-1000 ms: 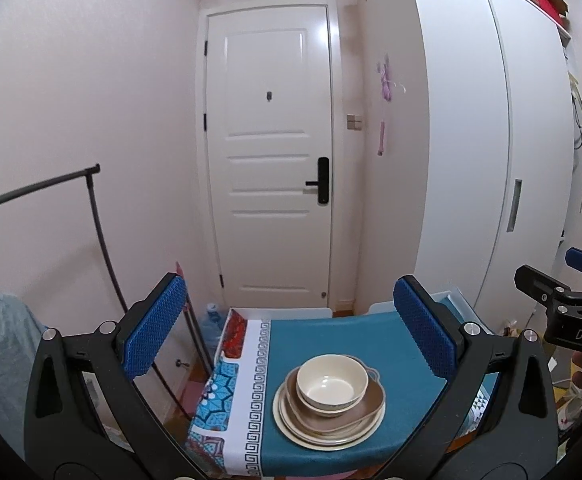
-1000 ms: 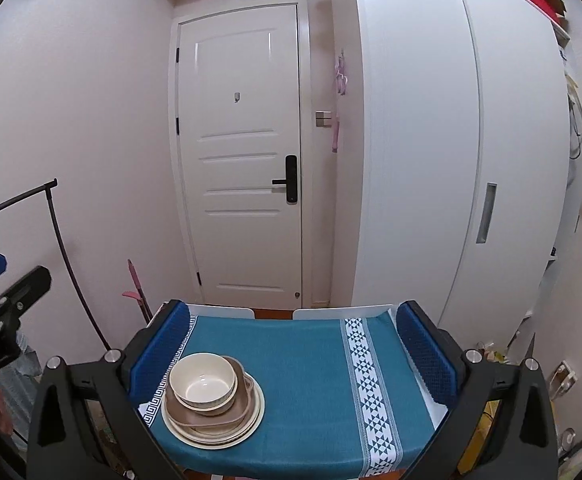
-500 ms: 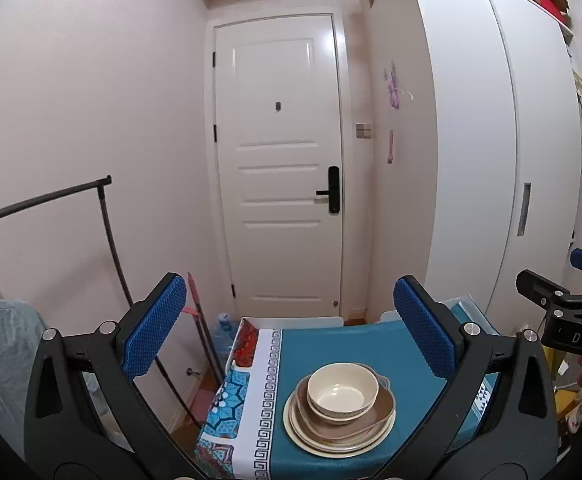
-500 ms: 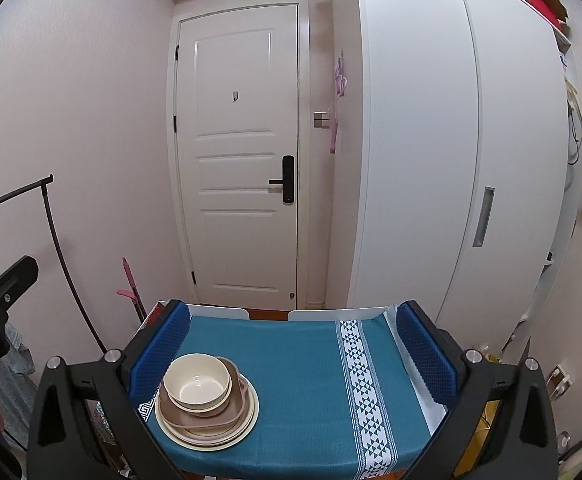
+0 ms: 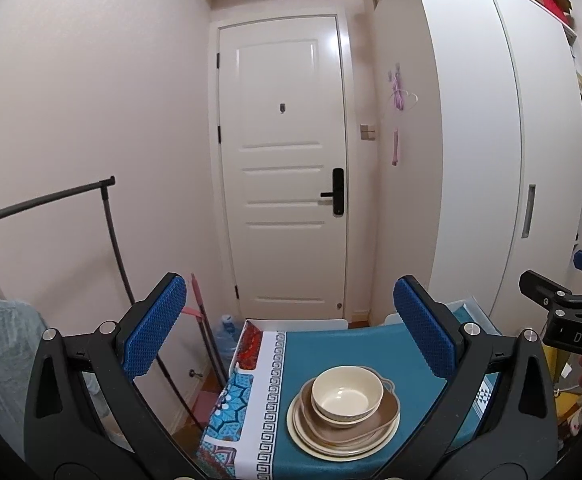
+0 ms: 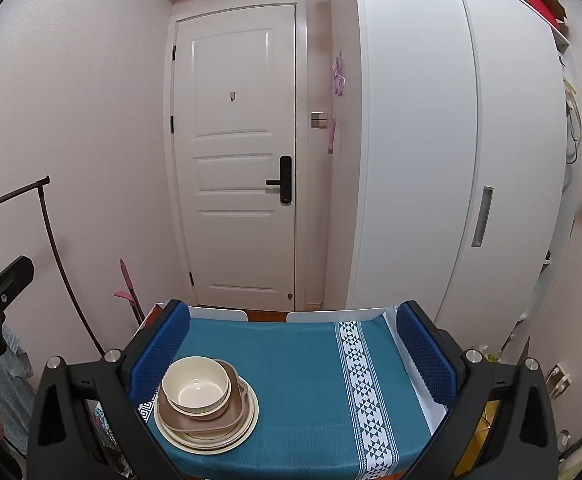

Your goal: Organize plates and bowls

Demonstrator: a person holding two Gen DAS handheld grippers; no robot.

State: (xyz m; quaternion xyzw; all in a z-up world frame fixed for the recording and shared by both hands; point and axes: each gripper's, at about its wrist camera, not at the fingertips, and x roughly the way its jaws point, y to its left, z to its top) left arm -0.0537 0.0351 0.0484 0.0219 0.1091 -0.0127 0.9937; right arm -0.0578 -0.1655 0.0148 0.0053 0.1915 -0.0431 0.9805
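A cream bowl (image 5: 347,395) sits on top of a stack: a brown dish (image 5: 385,412) on cream plates (image 5: 323,446). The stack stands on a small table with a teal cloth (image 5: 351,350). In the right wrist view the bowl (image 6: 195,385), the brown dish (image 6: 233,416) and the plates (image 6: 247,432) sit at the table's left front. My left gripper (image 5: 289,336) is open and empty, held back above the stack. My right gripper (image 6: 293,354) is open and empty over the teal cloth (image 6: 299,380).
A white door (image 5: 283,168) and a white wardrobe (image 5: 471,152) stand behind the table. A black clothes rail (image 5: 109,216) is at the left. A water bottle (image 5: 223,330) and a pink-handled tool (image 5: 199,308) are on the floor left of the table.
Both grippers have tilted up and drawn back a little, so the table and stack sit lower in both views. The dishes have not moved. Both jaws stay open.
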